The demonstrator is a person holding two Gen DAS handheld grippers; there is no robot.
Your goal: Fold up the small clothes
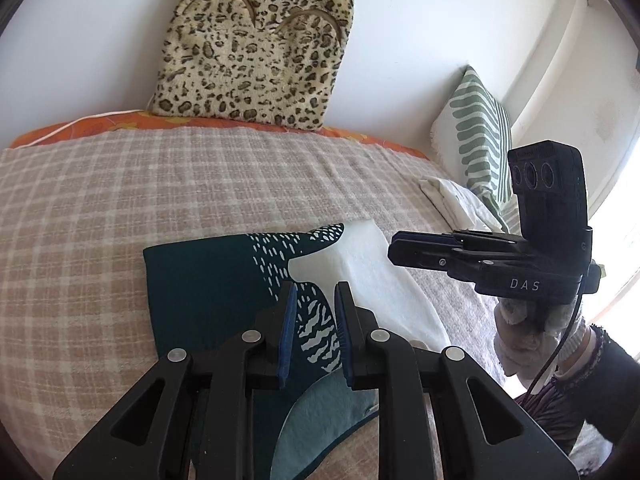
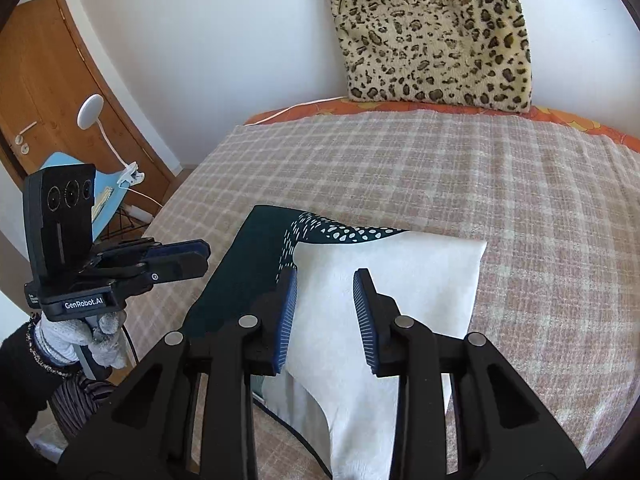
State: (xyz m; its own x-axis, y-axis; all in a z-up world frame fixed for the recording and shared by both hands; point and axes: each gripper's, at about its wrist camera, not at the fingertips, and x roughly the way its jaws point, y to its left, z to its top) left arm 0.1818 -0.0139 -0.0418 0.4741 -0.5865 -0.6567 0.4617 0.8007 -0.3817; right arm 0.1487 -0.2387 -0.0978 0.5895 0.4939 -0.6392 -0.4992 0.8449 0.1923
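Note:
A small garment, dark teal (image 1: pixel 208 280) with white speckles and a white half (image 2: pixel 392 280), lies folded flat on the checked blanket (image 1: pixel 160 184). My left gripper (image 1: pixel 315 292) hovers over its patterned middle, blue pads apart, nothing between them. It also shows from the side at the left of the right wrist view (image 2: pixel 196 256), held by a gloved hand (image 2: pixel 80 332). My right gripper (image 2: pixel 326 276) hangs over the white half, jaws apart and empty. The left wrist view shows the right gripper (image 1: pixel 394 248) beside the garment's right edge.
A leopard-print cushion (image 1: pixel 256 48) leans on the white wall behind the bed. A green-striped pillow (image 1: pixel 476 136) and a pile of white cloth (image 1: pixel 456 200) sit at the right. Left of the bed stand a wooden door (image 2: pixel 48 92) and a clip lamp (image 2: pixel 90 106).

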